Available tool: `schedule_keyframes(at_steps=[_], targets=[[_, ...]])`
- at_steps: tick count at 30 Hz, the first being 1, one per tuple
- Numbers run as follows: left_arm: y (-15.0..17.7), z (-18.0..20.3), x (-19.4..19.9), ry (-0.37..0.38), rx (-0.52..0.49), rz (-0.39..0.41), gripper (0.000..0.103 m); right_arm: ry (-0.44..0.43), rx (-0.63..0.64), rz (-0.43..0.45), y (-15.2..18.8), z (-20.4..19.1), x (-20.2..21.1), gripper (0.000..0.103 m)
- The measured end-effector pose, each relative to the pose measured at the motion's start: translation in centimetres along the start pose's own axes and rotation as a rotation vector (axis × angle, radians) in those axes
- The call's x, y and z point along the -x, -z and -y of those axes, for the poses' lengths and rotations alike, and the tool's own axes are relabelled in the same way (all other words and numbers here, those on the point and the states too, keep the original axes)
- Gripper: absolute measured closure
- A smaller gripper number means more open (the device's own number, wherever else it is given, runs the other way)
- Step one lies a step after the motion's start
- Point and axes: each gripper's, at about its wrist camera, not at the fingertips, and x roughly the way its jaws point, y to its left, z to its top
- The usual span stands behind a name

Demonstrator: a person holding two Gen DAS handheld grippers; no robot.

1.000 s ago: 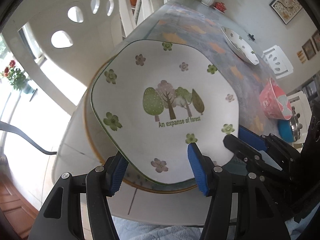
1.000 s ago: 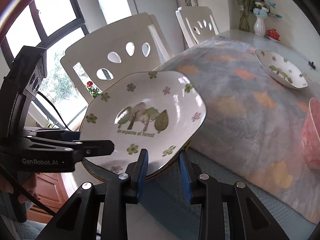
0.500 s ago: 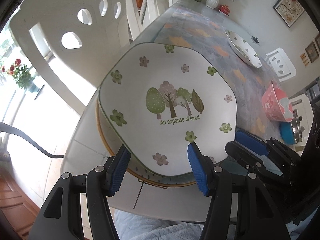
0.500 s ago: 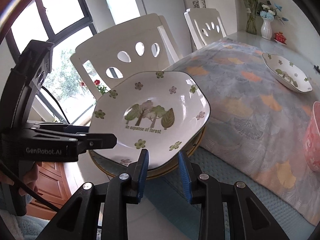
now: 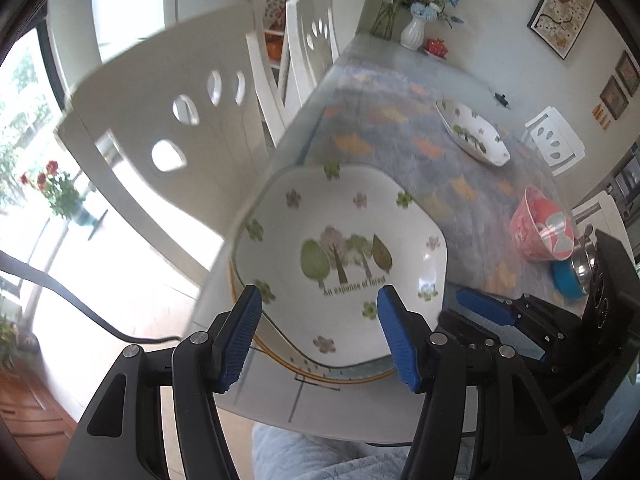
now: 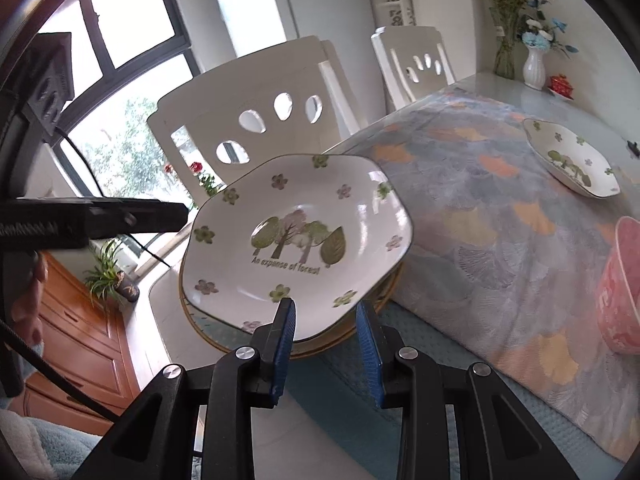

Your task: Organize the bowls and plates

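Lifted and pulled back since a second ago: left gripper (image 5: 318, 336) now higher above the forest plate (image 5: 340, 256), jaws opening, wide apart, nothing between the pads (plate rim lies beyond and below them). Right gripper (image 6: 326, 344) unmoved, jaws narrow, near edge of the forest plate (image 6: 296, 240) showing in the gap; whether the pads actually press on that rim, cannot tell.

Forest plate stacked on a yellow-rimmed plate (image 6: 320, 350), at the table's near corner, roughly 12 o'clock from both grippers and close in. That much of the sorting appears done.

Left to gather, judging by the table: a second forest plate (image 5: 472, 136) far off at 1 o'clock on the patterned cloth (image 6: 480, 220), well apart from the stack; a pink bowl (image 5: 544, 232) at 2 o'clock in the left view, with a blue bowl (image 5: 568, 284) just beside it. Probably less than halfway through. White chair (image 6: 260, 120) behind the stack at 11 o'clock.
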Motion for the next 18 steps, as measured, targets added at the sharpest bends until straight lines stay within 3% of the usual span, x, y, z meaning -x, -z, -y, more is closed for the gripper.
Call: schedule_keyframes(at_steps=[4,10,15,18], targets=[[-1.3,-0.3,1.8,0.016,0.0,0.032,0.045,0.016,-0.057,0.023,-0.3,1.5,1.5,0.073],[-3.4,-0.5,3.1,0.069,-0.003,0.007,0.043,0.035,-0.192,0.071,-0.8,4.8,4.5,0.061],[-4.9,-0.6,3.7,0.055,-0.035,0.027,0.043,0.076,-0.248,0.108,-1.8,6.8,7.3,0.06],[-5.6,-0.4,3.7,0.024,-0.058,0.04,0.043,0.091,-0.288,0.164,-2.6,7.6,9.7,0.052]])
